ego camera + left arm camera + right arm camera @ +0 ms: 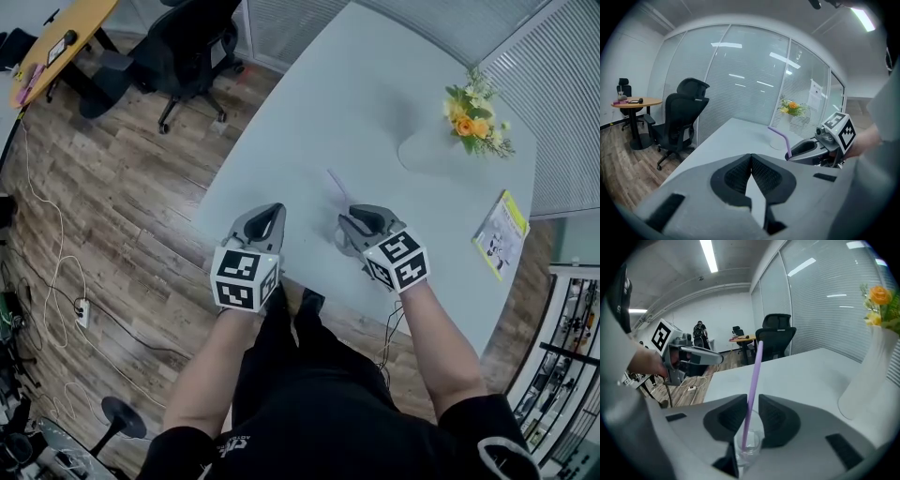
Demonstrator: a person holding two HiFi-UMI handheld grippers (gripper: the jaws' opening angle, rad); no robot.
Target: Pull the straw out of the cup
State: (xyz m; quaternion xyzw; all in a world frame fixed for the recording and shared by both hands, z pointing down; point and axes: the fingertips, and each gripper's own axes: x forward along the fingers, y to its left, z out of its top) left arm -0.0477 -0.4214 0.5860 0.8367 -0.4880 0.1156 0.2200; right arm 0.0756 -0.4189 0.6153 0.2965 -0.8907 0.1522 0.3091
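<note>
Jaws pressed tip to tip on nothing, the left gripper hangs idle over the white table. To its right, the right gripper holds its jaws narrowly apart round a purple straw: one pad rests against it and a sliver of gap shows at the other, so there is no firm pinch. The straw stands in a small clear cup near the table's near edge. Nothing steadies that cup, so a slanted pull could drag or tip it. A loose pinch could slide off the smooth straw. The straw's long axis runs close to upright, foot in the cup, upper end leaning up and away from the person.
</note>
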